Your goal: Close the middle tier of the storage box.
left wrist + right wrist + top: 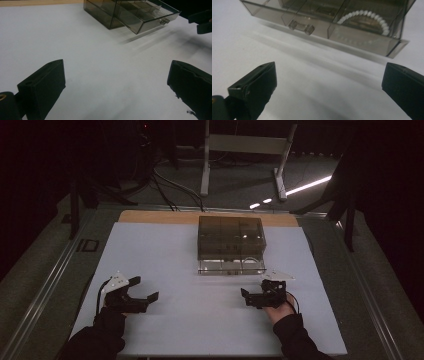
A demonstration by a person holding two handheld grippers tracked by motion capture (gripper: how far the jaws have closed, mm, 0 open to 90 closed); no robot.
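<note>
While tinted from above, the drawer up close reveals beads.

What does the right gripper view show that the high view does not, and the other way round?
The right gripper view shows a white bead string curved inside the pulled-out drawer, and the drawer's small handle up close. The high view shows both the left gripper and the right gripper with jaws apart, the person's dark sleeves, and the whole smoky drawer box. Both show the white table surface and the open lowest drawer.
</note>
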